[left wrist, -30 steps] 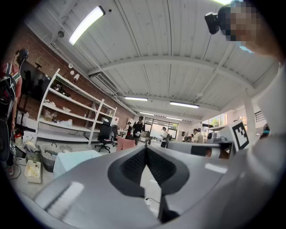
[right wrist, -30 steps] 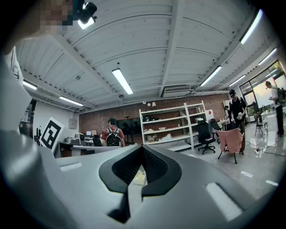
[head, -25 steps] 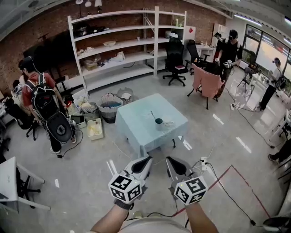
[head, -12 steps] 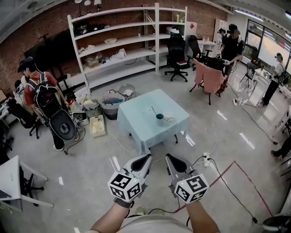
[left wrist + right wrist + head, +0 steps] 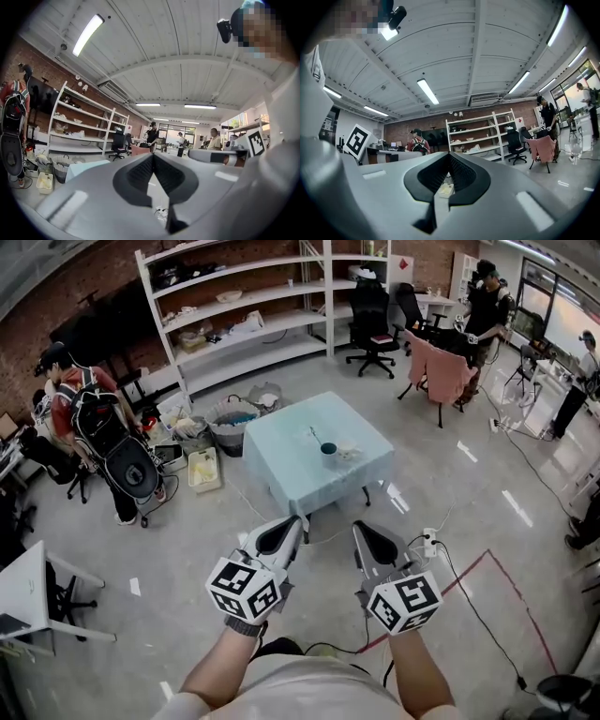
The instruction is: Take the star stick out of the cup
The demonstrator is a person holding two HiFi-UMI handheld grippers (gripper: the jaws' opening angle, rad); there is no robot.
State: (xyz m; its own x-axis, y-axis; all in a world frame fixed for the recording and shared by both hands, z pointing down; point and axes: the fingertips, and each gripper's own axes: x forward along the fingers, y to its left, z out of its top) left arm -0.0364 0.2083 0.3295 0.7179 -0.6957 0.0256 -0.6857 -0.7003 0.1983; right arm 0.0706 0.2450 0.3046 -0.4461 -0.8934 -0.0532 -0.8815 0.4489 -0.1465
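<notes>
A dark cup stands on the table with the light blue cloth, well ahead of me in the head view. A thin stick leans out of the cup to the left; its star end is too small to make out. A small pale object lies just right of the cup. My left gripper and right gripper hover side by side over the floor, short of the table, both shut and empty. The left gripper view shows the tips of the left gripper meeting, and the right gripper shows the same in its own view.
A person with a backpack stands at the left by baskets and a bin. White shelves line the back wall. A pink-draped chair and an office chair are behind the table. A power strip and cables lie on the floor.
The head view has shifted, so the table and cup sit higher in it. Both grippers have risen slightly and spread a little apart, still shut.
</notes>
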